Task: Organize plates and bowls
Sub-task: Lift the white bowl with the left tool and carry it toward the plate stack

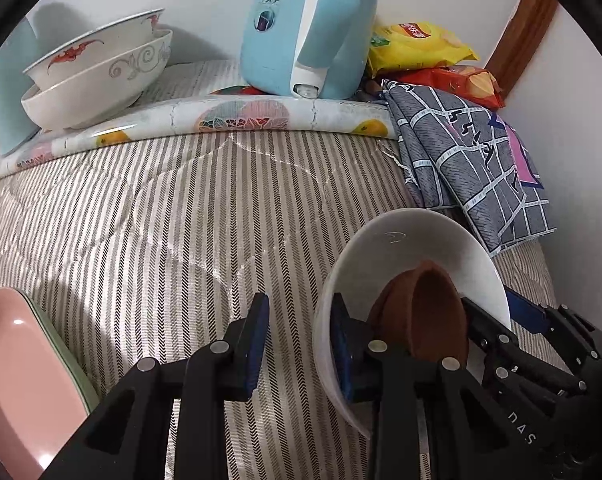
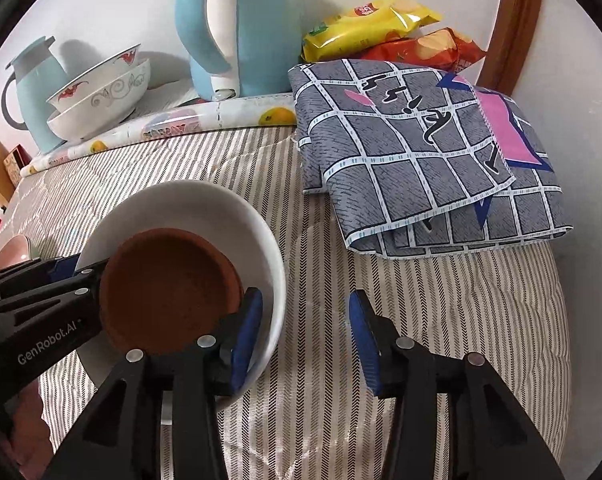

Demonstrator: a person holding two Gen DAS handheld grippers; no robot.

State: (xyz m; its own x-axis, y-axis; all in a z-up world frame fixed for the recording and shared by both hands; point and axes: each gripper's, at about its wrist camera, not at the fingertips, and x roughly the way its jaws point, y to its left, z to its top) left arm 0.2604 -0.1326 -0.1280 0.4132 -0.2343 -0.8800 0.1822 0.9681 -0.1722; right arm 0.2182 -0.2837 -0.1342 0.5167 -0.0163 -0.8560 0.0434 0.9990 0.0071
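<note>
White bowl (image 2: 261, 232) on the striped bed, brown clay bowl (image 2: 169, 288) nested inside, left gripper (image 1: 301, 344) fingers clenched across the white bowl's rim, right gripper (image 2: 305, 344) fingers released beside it, two patterned bowls (image 1: 101, 76) stacked at the bed's far edge

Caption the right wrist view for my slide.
Right gripper open beside a white bowl holding a brown dish on the striped bedcover.

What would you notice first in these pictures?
A brown dish sits inside a white bowl on the striped bed, between the two black tools. Behind, a big blue kettle stands by the wall, with two stacked bowls to its left.
</note>
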